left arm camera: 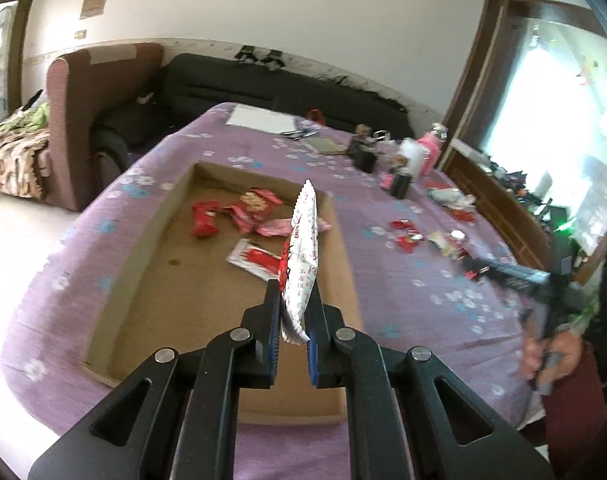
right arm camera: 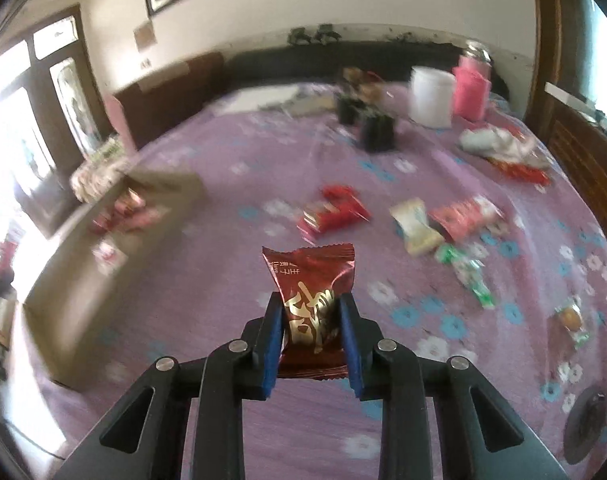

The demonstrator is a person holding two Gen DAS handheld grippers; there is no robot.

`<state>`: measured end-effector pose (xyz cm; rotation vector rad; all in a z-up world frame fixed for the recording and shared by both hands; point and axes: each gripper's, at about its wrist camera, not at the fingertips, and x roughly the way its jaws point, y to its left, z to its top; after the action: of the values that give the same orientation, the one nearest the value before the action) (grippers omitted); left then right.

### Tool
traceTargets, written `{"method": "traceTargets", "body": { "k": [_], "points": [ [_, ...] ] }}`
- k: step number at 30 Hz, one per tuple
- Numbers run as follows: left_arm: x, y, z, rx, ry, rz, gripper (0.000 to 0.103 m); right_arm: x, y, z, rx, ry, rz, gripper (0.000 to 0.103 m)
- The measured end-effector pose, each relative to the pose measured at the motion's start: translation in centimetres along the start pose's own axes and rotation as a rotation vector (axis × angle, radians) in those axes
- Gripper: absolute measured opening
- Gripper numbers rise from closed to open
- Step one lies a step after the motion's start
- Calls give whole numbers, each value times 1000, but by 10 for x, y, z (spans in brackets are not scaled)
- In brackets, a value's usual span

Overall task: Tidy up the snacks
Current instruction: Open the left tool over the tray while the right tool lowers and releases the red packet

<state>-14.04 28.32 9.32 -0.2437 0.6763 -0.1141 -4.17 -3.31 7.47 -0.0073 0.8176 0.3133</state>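
**Both tongs loaded, box ahead**

Left gripper (left arm camera: 294, 300) nearly closed on a white-red packet (left arm camera: 301, 256), pinched edge-on near its lower end; packet sticks up over the box (left arm camera: 175, 280), above the red snacks (left arm camera: 239, 216) already lying inside; right gripper (right arm camera: 310, 310) closed partway on a dark red sachet (right arm camera: 311, 300), jaws squeezing its sides, held above the purple cloth (right arm camera: 231, 304); box sits well to its left in that view, blurred; more loose snacks (right arm camera: 415, 224) on the cloth to the right, apart from the box.

Risks, my judgement: white packet held by a thin edge, likely to swing or slip out early if the wrist tilts, could land on the rim or outside; sachet is puffy and slick, side squeeze may pop it forward; both grippers heading to one box may collide; blur suggests fast motion, raising the chance of a miss.
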Motion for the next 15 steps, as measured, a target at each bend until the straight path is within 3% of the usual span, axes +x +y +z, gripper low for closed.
{"method": "traceTargets", "body": {
  "k": [8,15],
  "points": [
    [45,35,31,4,98,96,8,14,94,46,-48,28,239,27],
    [91,43,39,5,196,143,9,63,173,58,-150,102,263,27]
  ]
}}
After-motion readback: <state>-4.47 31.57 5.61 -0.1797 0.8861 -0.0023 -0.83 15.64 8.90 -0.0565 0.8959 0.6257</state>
